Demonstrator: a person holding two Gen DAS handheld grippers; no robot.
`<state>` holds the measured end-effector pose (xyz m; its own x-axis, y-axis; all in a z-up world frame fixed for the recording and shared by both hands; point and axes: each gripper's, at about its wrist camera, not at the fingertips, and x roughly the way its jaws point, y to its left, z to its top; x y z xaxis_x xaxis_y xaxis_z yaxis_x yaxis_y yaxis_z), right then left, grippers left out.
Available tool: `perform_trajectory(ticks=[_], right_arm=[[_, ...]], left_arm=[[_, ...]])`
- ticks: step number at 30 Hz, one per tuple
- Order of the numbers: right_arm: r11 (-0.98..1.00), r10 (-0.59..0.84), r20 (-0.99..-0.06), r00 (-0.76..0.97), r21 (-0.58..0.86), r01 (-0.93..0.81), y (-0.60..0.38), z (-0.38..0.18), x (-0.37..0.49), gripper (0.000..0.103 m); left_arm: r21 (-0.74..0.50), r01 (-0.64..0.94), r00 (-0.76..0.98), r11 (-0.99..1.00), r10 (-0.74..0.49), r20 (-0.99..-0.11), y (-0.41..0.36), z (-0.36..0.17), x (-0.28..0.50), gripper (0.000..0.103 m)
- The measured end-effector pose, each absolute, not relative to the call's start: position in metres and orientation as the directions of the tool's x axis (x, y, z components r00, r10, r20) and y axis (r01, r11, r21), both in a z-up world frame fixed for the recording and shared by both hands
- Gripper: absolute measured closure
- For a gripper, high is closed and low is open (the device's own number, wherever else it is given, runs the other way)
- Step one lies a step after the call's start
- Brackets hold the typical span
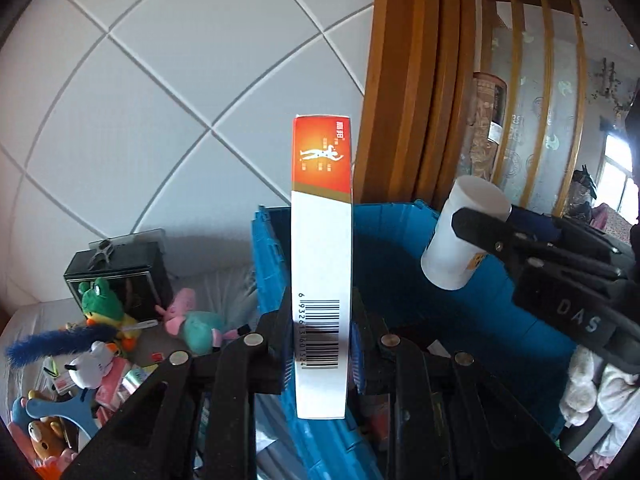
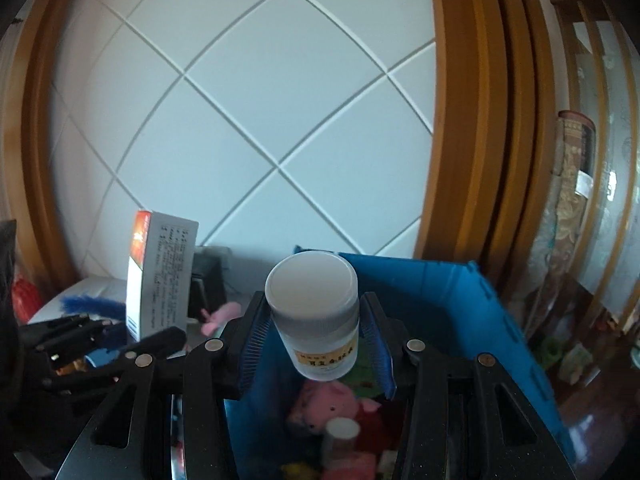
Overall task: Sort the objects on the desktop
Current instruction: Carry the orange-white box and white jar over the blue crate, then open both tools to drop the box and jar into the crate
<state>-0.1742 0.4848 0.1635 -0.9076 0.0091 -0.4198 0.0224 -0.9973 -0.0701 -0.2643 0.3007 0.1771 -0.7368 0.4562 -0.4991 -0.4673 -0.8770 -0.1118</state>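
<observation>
Left wrist view: left gripper [image 1: 320, 344] is clamped narrow on a tall orange-and-white box [image 1: 321, 264], pads on both flat sides near the barcode end, box standing upright w/ the orange end on top. It hangs over the near wall of the blue crate [image 1: 400, 248]. To the right, the right gripper [image 1: 476, 232] holds a white bottle [image 1: 460, 236] above the crate's open inside. Lower left, a heap of plush toys [image 1: 100, 312] and small packets lies on a pale cloth, beside a black box [image 1: 120, 276]. Right wrist view: right gripper [image 2: 316, 340] is closed partway, pads pressed on the bottle's [image 2: 316, 312] body just below the ribbed cap, lid facing the cam. Directly under it the crate [image 2: 432, 292] already holds a pink plush pig [image 2: 328, 404] & another bottle [image 2: 340, 436]. The box [image 2: 160, 272] shows at left, held in the left gripper [image 2: 132, 344]. Step looks like carry-to-crate, both items airborne, not yet dropped. Next probably calls for getting each item over the opening, lowering, then letting the jaws spread; the box seems to need to clear the near wall first.
</observation>
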Motion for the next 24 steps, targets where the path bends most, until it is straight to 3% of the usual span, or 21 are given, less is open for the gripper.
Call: perform_trajectory(ticks=[5,12,24], right_arm=[[-0.993,0.106,-0.526,-0.844,-0.092,-0.067,0.555,0.141,-0.216,0.057],[-0.990,0.138,-0.733,-0.666,-0.076,-0.122,0.633,0.054,-0.284,0.057],[-0.991,0.084,-0.926,-0.368,-0.039,-0.127,0.661,-0.052,-0.339,0.057]], left_arm=[[-0.110,-0.478,-0.657,-0.871,0.438,-0.614,0.374,0.164,-0.315,0.081],[-0.096,-0.449,-0.437,-0.888,0.312,-0.843,0.460,0.081,-0.380,0.081],[-0.060,-0.440,-0.231,-0.896,0.178,-0.956,0.502,-0.011,-0.423,0.081]])
